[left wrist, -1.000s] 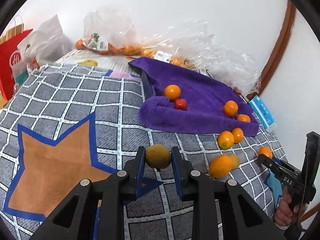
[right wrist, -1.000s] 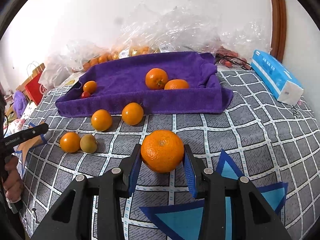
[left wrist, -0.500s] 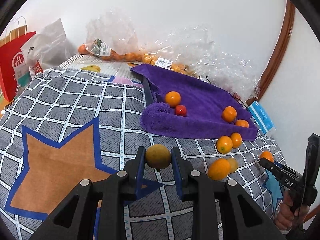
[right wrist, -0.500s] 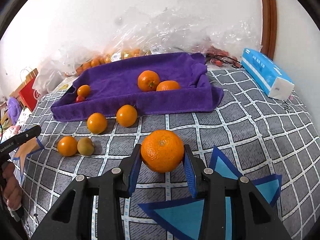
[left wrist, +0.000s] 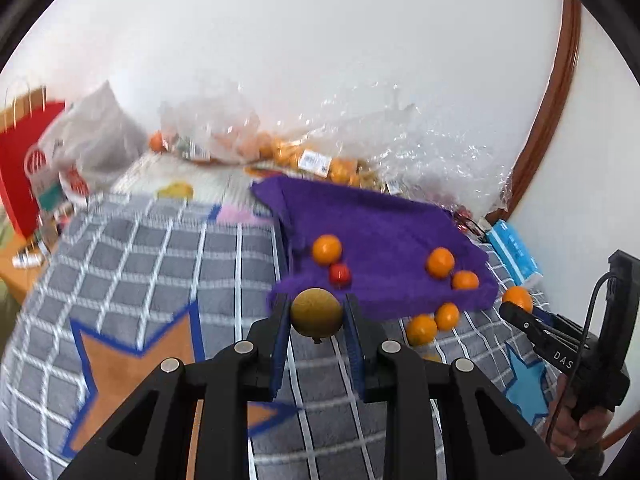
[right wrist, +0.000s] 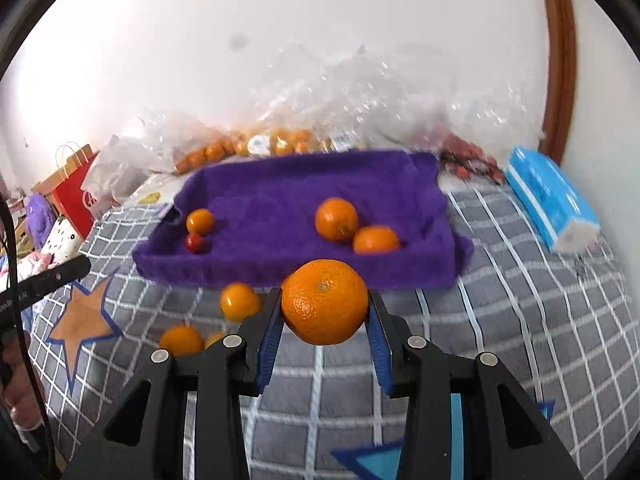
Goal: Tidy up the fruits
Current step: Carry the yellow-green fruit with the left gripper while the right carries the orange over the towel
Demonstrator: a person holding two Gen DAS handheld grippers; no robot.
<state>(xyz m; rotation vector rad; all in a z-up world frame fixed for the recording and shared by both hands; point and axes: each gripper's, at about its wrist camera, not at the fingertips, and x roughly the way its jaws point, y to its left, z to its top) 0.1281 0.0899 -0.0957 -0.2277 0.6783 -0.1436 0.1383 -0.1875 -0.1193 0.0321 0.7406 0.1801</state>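
motion blur on bagged fruit (left wrist: 320,160), small yellowish fruit (right wrist: 214,338) half hidden behind right gripper (right wrist: 322,334)

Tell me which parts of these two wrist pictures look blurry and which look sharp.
Left wrist view: the brownish fruit held by the left gripper is sharp, while the checked blanket and purple towel are smeared; the round frame edge bends the wall. Right wrist view: the large orange in the right gripper is crisp; the plastic bags and towel behind are blurred.
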